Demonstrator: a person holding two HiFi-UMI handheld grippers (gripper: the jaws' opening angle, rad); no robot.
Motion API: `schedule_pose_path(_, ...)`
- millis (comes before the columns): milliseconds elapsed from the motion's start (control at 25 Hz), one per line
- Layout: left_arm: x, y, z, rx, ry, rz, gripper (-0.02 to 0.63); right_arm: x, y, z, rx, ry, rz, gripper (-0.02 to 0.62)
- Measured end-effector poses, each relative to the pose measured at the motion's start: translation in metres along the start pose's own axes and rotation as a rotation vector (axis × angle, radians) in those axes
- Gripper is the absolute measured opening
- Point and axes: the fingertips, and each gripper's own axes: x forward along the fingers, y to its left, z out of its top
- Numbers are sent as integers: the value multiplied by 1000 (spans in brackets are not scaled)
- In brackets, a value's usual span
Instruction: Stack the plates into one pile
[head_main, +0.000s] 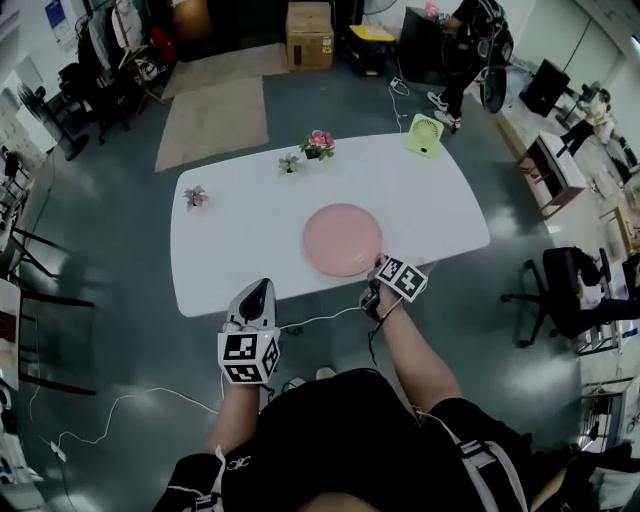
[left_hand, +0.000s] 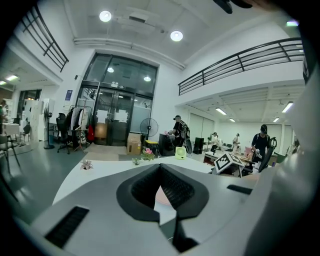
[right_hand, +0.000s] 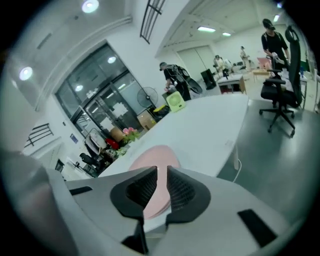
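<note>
Grey floor and a trailing white cable (head_main: 322, 320) lie nearest, under the person's arms, and the near edge of the white desk (head_main: 220, 290) begins just beyond. At that edge hovers the left gripper (head_main: 262, 286), its fingers (left_hand: 142, 187) closed tip to tip on nothing. Further in, the right gripper (head_main: 377, 268) sits just beside the near right rim of the pink pile of plates (head_main: 343, 238). Its fingers (right_hand: 182, 192) stand a narrow slot apart, and its own view shows the pile's rim through that slot, beyond the tips rather than pinched. No other plate lies loose on the desk, so the stacking looks done or nearly so.

The risk I see is in pulling away. The right gripper is tilted and very close to the rim, so a careless draw-back could hook the top plate and slide it off centre. It could also drag the whole pile toward the near edge, which is not far off. The cable could snag a gripper too.

Past the pile, three small flower pots stand apart: one on the left (head_main: 195, 196), one with a pale sprig (head_main: 289, 163), one with pink blooms (head_main: 319, 145). A green fan (head_main: 425, 135) stands at the far edge. On the floor beyond, a cardboard box (head_main: 308, 35) is shut, contents hidden
</note>
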Motion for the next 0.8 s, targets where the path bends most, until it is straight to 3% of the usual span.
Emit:
schedule_pose_path(120, 0, -6, 12, 7, -27, -9, 12, -42, 51, 37, -167, -139, 133, 12)
schedule_pose_path(280, -3, -12, 35, 27, -76, -18, 12, -119, 143, 79, -443, -412, 360, 12)
schedule_pose_path(440, -10, -23, 53, 35, -112, -36, 12, -195, 198, 93, -623, -634, 488, 14)
schedule_pose_path(560, -20, -27, 61, 48, -131, -41, 13, -227, 210, 79, -678, -698, 523, 14)
schedule_pose_path(800, -25, -27, 61, 62, -133, -38, 12, -241, 213, 56, -663, -644, 564, 14)
